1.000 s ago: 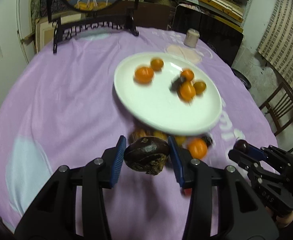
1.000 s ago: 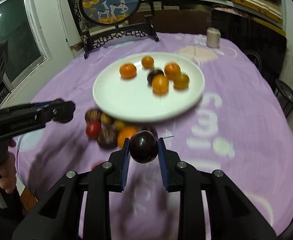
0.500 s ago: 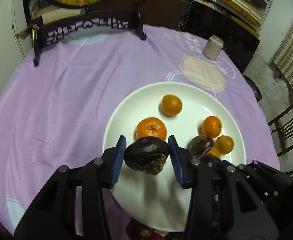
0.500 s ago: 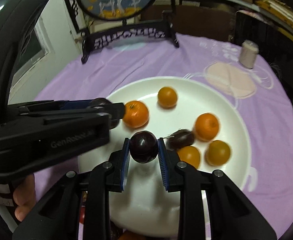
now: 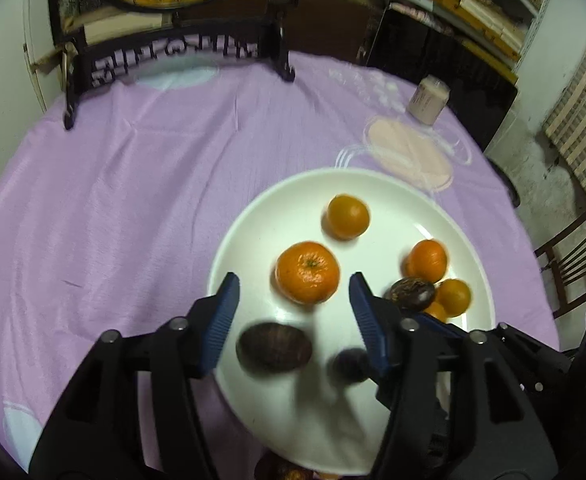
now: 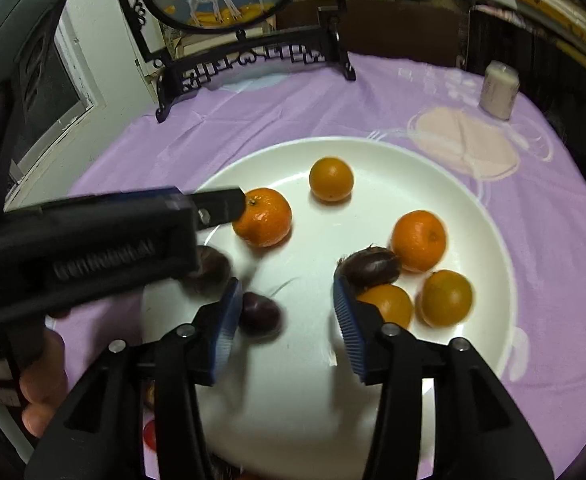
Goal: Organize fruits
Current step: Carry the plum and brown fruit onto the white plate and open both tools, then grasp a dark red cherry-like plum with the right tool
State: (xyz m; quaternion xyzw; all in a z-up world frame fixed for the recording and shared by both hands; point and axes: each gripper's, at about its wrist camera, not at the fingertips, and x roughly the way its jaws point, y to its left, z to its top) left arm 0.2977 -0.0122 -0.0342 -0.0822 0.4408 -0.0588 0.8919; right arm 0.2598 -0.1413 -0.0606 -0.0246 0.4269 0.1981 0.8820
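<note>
1. A round table under a purple cloth [image 5: 133, 200] fills both views; a dark carved stand [image 6: 253, 60] sits at its far edge, a small pale jar [image 6: 498, 90] to the far right.
2. A white plate [image 5: 293, 420] lies on the cloth and holds the fruit.
3. The left gripper [image 5: 291, 300] hangs over the plate's near-left part, fingers spread wide and empty; the right gripper [image 6: 287, 292] does likewise, jaws apart, gripping nothing.
4. A big mandarin [image 5: 307, 272] sits mid-plate; four smaller orange fruits lie further right.
5. A wrinkled dark fruit [image 5: 275, 347] lies blurred on the plate below the left fingers.
6. A dark plum [image 6: 260, 314] rests just beside the right gripper's left pad; a brown husky fruit [image 6: 369, 267] touches the oranges.
</note>
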